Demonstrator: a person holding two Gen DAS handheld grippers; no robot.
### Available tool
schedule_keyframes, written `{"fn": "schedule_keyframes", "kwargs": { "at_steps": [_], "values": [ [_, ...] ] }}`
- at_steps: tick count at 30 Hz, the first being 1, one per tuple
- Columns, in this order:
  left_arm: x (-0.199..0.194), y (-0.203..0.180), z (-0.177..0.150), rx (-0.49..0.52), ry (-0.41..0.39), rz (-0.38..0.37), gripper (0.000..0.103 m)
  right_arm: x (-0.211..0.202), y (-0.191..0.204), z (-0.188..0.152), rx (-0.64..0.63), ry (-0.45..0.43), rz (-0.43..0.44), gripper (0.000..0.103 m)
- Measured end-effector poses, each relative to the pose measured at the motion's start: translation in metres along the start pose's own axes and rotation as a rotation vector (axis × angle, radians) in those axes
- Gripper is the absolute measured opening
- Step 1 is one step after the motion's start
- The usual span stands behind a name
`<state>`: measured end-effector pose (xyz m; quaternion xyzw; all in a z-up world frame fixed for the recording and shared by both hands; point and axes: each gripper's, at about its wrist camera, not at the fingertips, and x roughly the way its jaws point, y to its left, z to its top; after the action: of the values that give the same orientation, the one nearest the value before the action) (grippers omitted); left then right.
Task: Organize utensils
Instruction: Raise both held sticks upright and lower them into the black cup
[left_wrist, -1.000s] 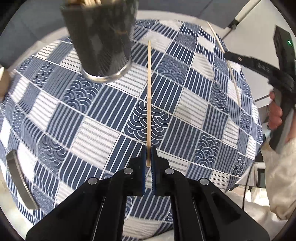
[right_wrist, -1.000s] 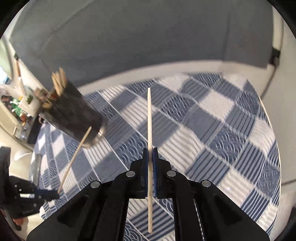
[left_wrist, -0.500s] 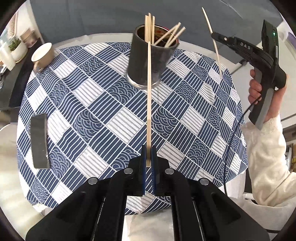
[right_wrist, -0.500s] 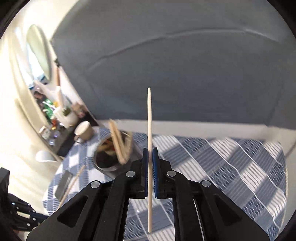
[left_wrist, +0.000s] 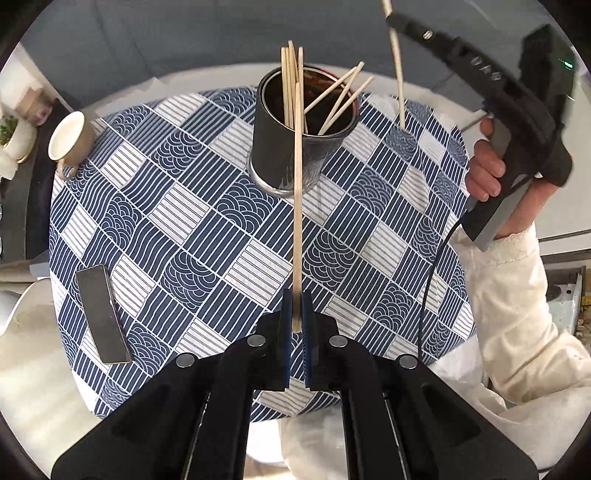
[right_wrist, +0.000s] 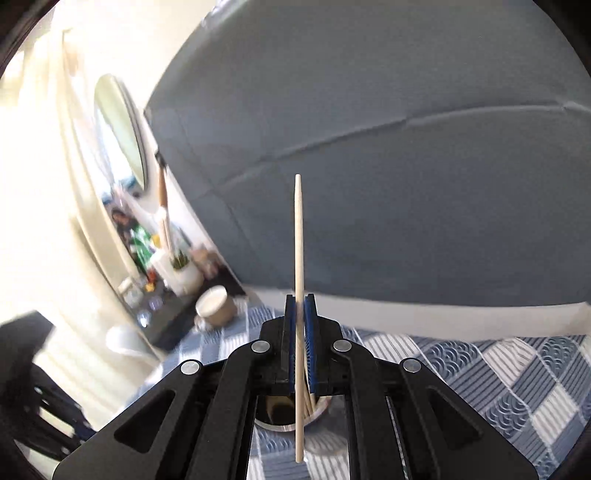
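The left gripper (left_wrist: 295, 314), black with blue pads, is clamping the lower end of a pale wooden chopstick (left_wrist: 297, 206) that is running straight up the middle of the left wrist frame, its tip crossing in front of the dark cylindrical metal holder (left_wrist: 291, 147), which is standing in the upper centre on the round table covered in blue-and-white patterned cloth (left_wrist: 192, 236) and already holding several more pale sticks; compared with a second ago, when the holder was filling the upper left corner and only cloth was showing, the view is now taking in the whole table, with a cream cup (left_wrist: 68, 142) at the left edge and a flat grey rectangular block (left_wrist: 101, 314) at lower left. The right gripper (right_wrist: 300, 321) is pinching a second pale wooden chopstick (right_wrist: 298, 236) near its middle; in the left wrist frame it is showing at upper right, gripped by a hand (left_wrist: 491, 170) in a cream sleeve. In the right wrist frame the holder (right_wrist: 280, 413) is now sitting low, partly hidden behind the gripper, where earlier it was at the left
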<state>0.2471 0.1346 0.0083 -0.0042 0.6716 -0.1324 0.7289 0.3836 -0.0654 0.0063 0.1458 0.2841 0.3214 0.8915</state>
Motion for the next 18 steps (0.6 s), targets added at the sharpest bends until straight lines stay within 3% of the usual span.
{"fn": "schedule_keyframes", "kwargs": {
  "at_steps": [8,18],
  "values": [
    [0.007,-0.008,0.043,0.073,0.179,0.071,0.005,0.029,-0.001,0.006,-0.008,-0.063,0.068,0.005],
    [0.005,-0.022,0.096,0.165,0.259,0.168,0.005,0.065,-0.003,-0.028,-0.048,0.002,0.089,0.005]
  ]
}}
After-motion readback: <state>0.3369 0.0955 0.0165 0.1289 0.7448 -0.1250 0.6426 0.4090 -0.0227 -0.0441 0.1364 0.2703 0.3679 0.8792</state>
